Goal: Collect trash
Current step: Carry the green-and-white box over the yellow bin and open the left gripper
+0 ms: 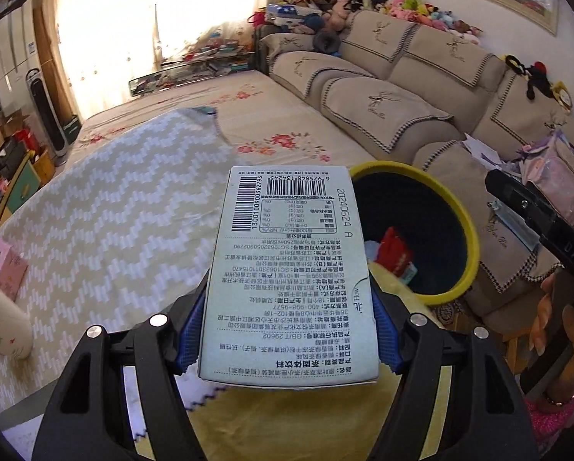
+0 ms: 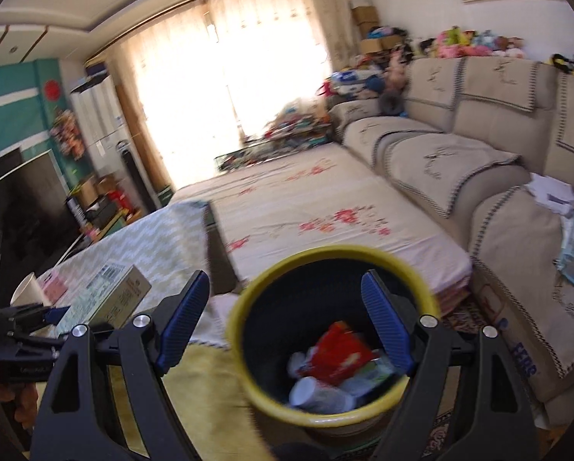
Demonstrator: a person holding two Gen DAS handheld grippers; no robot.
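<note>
My left gripper is shut on a flat grey-green drink-mix box with barcodes and printed text, held above the table edge just left of the bin. The bin is dark with a yellow rim and holds a red wrapper. In the right wrist view my right gripper is open and empty, right above the bin, which holds a red wrapper, a white cup and other scraps. The box and left gripper show at the left there.
A table with a zigzag cloth carries a pink box and a paper cup. A floral-covered bed lies behind the bin. A beige sofa runs along the right.
</note>
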